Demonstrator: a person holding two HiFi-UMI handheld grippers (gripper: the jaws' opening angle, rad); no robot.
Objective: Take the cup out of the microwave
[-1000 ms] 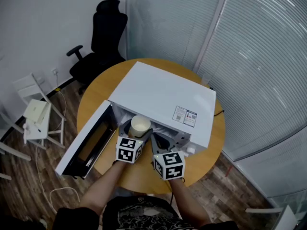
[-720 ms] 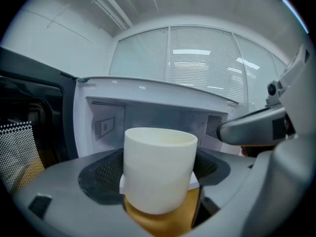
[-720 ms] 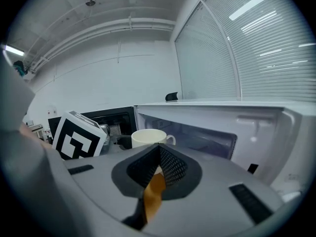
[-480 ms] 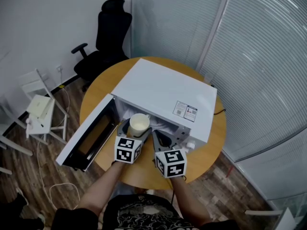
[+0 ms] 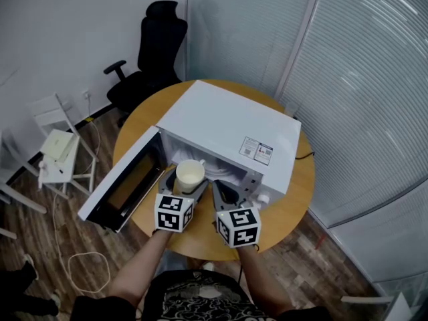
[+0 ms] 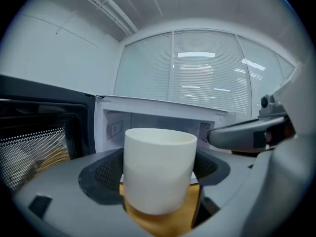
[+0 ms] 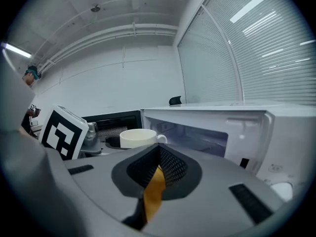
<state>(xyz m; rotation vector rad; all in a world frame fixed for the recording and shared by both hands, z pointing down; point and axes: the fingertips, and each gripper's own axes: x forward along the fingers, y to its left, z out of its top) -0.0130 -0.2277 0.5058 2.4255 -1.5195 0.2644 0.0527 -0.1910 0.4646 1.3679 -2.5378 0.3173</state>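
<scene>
A cream cup (image 5: 190, 174) hangs just in front of the open mouth of the white microwave (image 5: 227, 129), and my left gripper (image 5: 189, 183) is shut on it. In the left gripper view the cup (image 6: 159, 162) fills the space between the grey jaws, with the lit cavity (image 6: 148, 120) behind it. My right gripper (image 5: 221, 192) hovers to the right of the cup, shut with nothing in it. In the right gripper view its jaws (image 7: 157, 170) leave only a thin slit, and the cup (image 7: 139, 137) shows beyond them with its handle to the right.
The microwave door (image 5: 120, 186) hangs open to the left. The microwave stands on a round wooden table (image 5: 294, 199). A black office chair (image 5: 150, 59) stands behind it, white folding furniture (image 5: 57, 149) at the left, and a cable (image 5: 73, 266) lies on the floor.
My left gripper has drawn the cup slightly back toward me, out of the microwave mouth. The right gripper has barely moved.
</scene>
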